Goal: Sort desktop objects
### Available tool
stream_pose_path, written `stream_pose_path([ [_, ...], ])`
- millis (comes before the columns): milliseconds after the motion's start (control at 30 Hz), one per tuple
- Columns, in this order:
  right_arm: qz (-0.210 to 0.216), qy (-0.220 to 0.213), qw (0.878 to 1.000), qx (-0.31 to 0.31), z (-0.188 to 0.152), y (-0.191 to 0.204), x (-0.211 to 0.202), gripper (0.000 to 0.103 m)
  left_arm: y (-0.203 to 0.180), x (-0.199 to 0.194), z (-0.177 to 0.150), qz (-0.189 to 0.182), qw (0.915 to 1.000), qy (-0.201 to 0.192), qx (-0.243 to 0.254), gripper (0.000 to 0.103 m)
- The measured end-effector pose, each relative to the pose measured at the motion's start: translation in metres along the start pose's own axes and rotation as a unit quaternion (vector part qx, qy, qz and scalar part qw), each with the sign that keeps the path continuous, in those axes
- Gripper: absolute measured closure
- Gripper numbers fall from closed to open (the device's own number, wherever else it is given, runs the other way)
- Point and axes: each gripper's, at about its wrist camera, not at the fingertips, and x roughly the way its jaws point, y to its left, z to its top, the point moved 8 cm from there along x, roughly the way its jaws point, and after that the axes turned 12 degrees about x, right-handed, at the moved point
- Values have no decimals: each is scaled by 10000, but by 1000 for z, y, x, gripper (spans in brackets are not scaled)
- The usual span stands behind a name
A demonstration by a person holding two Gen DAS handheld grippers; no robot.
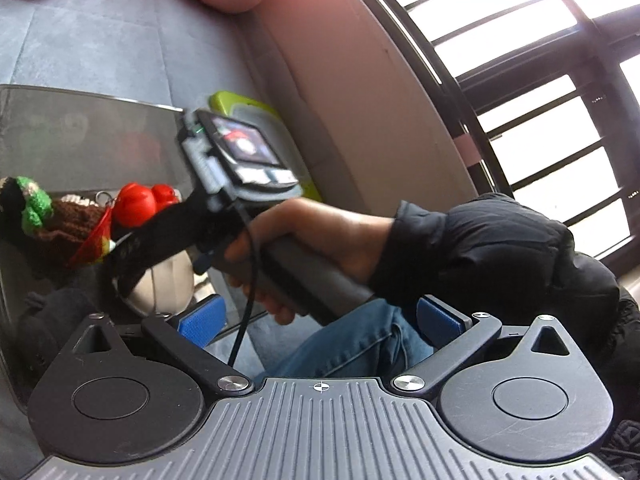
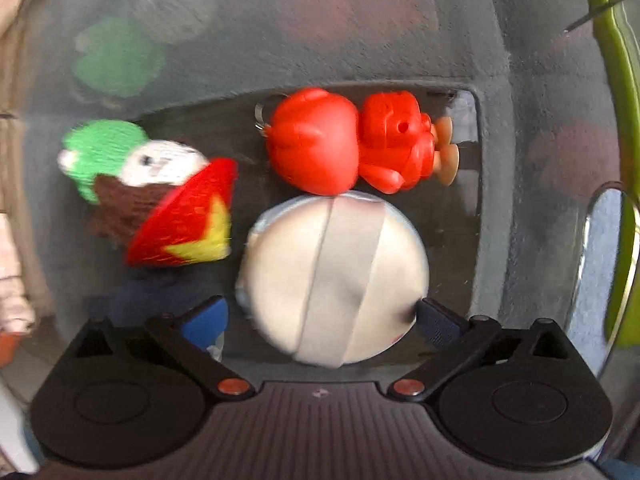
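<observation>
While the dark glass worktop [image 2: 472, 248] carries all three things close together near its far right corner, the step in hand looks like picking up the round white-and-grey soft pouch [image 2: 332, 276], the largest of them. The right hand-held gripper [image 2: 322, 320] stands wide, its blue pads either side of the pouch's near rim, the right pad touching or nearly so; whether the left pad touches I cannot tell. To do this well, I judge the jaws should go further forward so the pads meet the pouch at its widest part, then close squarely; a soft body may squash and slip if pinched at its edge.

Against the pouch's far side sits the red plastic toy figure with orange feet [image 2: 348, 144], touching it, so a straight lift is safer than a drag. Just beside the pouch's left lies the knitted doll with green hat, brown body and red star-marked piece [image 2: 160, 200], slightly apart. Open room lies toward the near edge; the worktop's right edge is near, with a green-rimmed clear tray [image 2: 620, 92] beyond it.

The left hand-held gripper [image 1: 320, 322] hangs wide and empty off the worktop, above the person's lap.
</observation>
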Motion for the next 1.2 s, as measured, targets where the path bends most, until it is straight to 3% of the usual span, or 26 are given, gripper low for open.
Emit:
stream_pose_path([
  [133,-202,-185,9978,-596,-9,9,-2,4,-2,3,1,49,10000,34,64,0],
  [233,-580,-221,9912,-1167,-23,12,-11,5,-4,6,0,80,9999,77,117,0],
  [300,-991,-332,9815,-1603,-31,12,-14,5,-6,6,0,85,9998,83,152,0],
  [433,-1834,-388,9493,-2524,-47,14,-11,4,-9,7,0,95,9997,111,216,0],
  [500,-1860,-339,9497,-2497,-50,13,-8,4,-9,8,-1,113,9996,132,234,0],
  [700,-1613,-389,9561,-2414,-55,14,-21,4,-6,8,0,141,9996,139,213,0],
  [833,-1360,-763,9582,-2400,-52,22,-53,4,-2,6,2,124,9998,74,117,0],
  [900,-845,-1108,9634,-2290,-48,32,-77,4,-2,6,2,96,9999,69,103,0],
  [967,-28,-1412,9651,-2207,-40,50,-97,4,-6,8,1,20,9998,103,159,0],
  [1033,557,-1519,9628,-2166,-1,71,-115,4,-9,9,-1,28,9995,162,262,0],
  [1133,841,-1369,9581,-2370,-4,90,-120,4,-10,13,-2,75,9990,249,349,0],
  [1200,773,-1240,9553,-2571,1,100,-90,5,-9,14,-3,99,9989,289,348,0],
])
